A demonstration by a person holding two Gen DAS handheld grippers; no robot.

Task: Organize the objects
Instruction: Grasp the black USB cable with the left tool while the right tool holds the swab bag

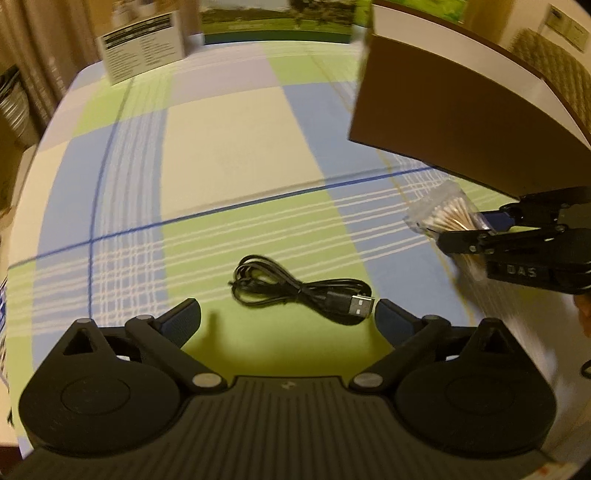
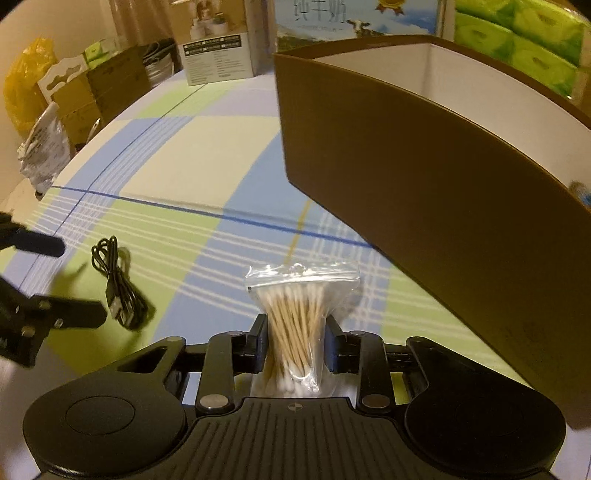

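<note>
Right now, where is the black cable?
The black cable lies coiled on the checked tablecloth, just ahead of the open left gripper. In the right wrist view it sits far left, away from the brown box.

Checked blue-green cloth (image 2: 207,155) over counter; beige curtain (image 1: 33,33) far left ahead; cartons (image 2: 107,85) along far edge; warm dim light.
</note>
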